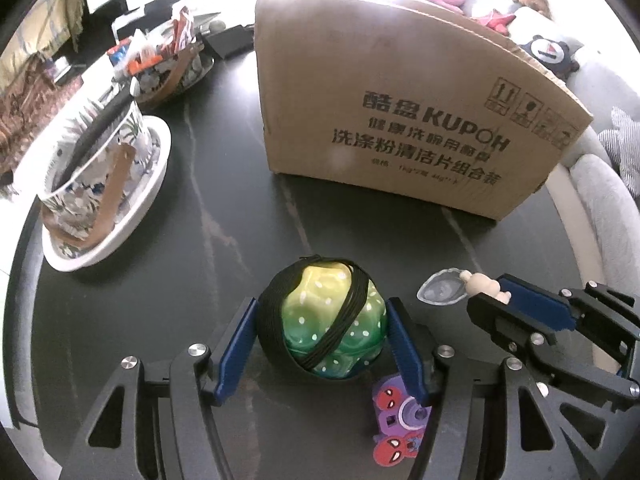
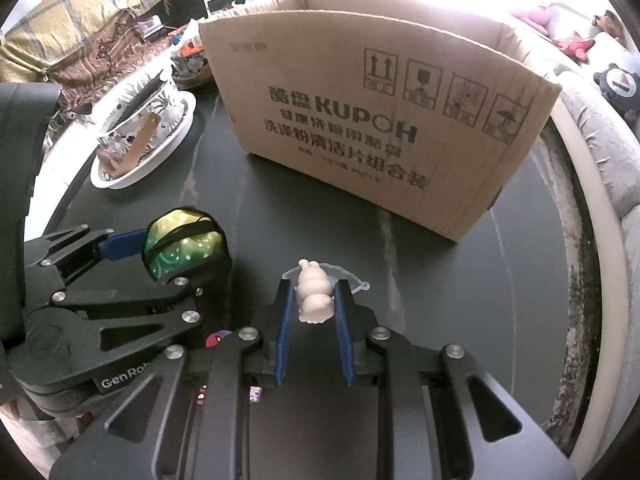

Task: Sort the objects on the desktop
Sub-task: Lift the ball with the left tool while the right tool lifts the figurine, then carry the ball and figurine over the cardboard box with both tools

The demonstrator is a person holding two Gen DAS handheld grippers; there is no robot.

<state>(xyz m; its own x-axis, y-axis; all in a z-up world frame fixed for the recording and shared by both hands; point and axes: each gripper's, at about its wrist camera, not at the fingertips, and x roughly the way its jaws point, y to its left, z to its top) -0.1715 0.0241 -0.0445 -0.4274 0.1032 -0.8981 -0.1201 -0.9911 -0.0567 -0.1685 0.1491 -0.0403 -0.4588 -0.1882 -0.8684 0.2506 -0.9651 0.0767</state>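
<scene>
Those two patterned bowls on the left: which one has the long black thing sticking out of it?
The nearer patterned bowl, standing on a white plate: a black strip leans across its rim. The farther bowl holds colourful packets instead.

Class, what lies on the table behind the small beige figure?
Behind the beige figure, held by the right gripper, lies a clear plastic piece on the dark table. The figure covers its middle. Farther back stands the cardboard box; its contents are hidden.
</scene>
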